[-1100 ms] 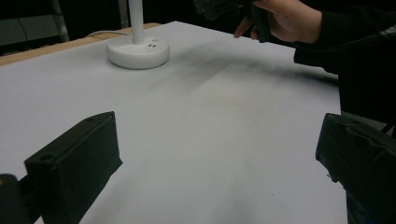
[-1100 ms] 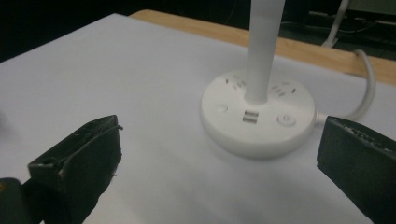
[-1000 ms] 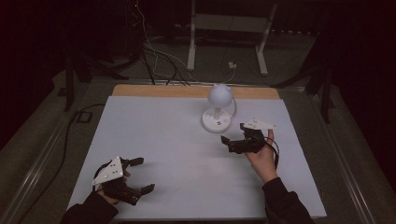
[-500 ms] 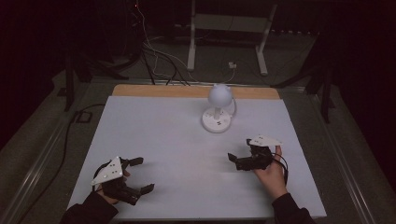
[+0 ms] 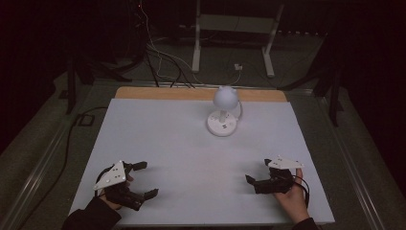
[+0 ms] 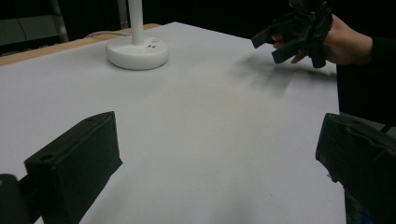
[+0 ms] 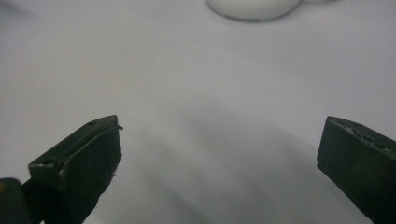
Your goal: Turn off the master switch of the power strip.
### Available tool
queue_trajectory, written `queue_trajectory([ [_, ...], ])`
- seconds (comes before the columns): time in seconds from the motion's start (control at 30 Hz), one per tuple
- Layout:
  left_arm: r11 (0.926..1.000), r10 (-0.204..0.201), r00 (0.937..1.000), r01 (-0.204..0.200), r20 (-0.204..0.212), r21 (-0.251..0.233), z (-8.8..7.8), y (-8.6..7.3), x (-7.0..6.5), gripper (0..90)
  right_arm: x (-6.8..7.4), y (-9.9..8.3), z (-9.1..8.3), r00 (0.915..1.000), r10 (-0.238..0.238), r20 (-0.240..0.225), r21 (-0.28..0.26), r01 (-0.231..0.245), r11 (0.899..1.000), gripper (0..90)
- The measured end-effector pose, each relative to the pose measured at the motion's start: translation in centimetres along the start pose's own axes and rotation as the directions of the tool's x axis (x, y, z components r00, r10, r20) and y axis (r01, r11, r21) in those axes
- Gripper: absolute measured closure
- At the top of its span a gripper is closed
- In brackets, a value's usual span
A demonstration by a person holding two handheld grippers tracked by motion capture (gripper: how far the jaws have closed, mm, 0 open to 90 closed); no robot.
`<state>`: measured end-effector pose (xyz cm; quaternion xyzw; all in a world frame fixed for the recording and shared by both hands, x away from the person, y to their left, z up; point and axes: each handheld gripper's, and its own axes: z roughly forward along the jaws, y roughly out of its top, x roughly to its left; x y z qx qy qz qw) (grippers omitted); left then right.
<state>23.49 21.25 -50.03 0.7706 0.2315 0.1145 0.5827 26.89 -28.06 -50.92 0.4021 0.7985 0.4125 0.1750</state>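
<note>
The right gripper (image 5: pixel 258 172) has come back a long way from where it was a second ago: then it hovered just in front of the white desk lamp (image 5: pixel 223 111), and now it sits low near the near right corner of the white table (image 5: pixel 172 139), well apart from the lamp. Half a second ago it was already partway back; since then it has dropped a little closer to the table's front edge. Its jaws stand wide apart with nothing between them, and in the right gripper view (image 7: pixel 219 154) only bare white tabletop lies in the gap, with the lamp's round base (image 7: pixel 252 7) at the top edge. The left gripper (image 5: pixel 143 179) has not shifted over the same second; it rests at the near left corner, held in the person's hand, its jaws also spread wide and holding nothing. In the left gripper view (image 6: pixel 215 163) the lamp's base (image 6: pixel 137 52) stands far off at upper left, and the other hand with its gripper (image 6: pixel 299 30) shows at upper right, casting a soft shadow on the table. The lamp itself has stayed put, upright towards the far edge, right of the middle, its round head above its base and its cord trailing off behind.
</note>
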Motion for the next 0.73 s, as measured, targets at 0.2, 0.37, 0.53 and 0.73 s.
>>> queue_trajectory([
  [0.2,1.0000,0.001,1.0000,-0.001,-0.001,0.004,0.0,0.0,0.0,0.3,-0.4,-1.2,-1.0,0.9997,0.005,0.023,0.020,-0.005,1.000,0.0],
  [0.37,1.0000,0.004,1.0000,-0.004,-0.001,0.005,0.0,0.0,0.0,0.3,-0.4,-2.2,-1.7,0.9994,-0.011,0.034,0.040,0.010,0.999,0.0],
  [0.53,0.9999,0.007,1.0000,-0.007,0.001,0.008,0.1,0.0,0.0,0.3,-0.5,-2.7,-1.8,0.9992,-0.018,0.037,0.047,0.016,0.999,0.0],
  [0.73,1.0000,0.004,1.0000,-0.004,0.002,0.008,0.1,0.0,0.0,0.3,-0.5,-2.6,-1.6,0.9990,-0.032,0.031,0.051,0.030,0.998,0.0],
])
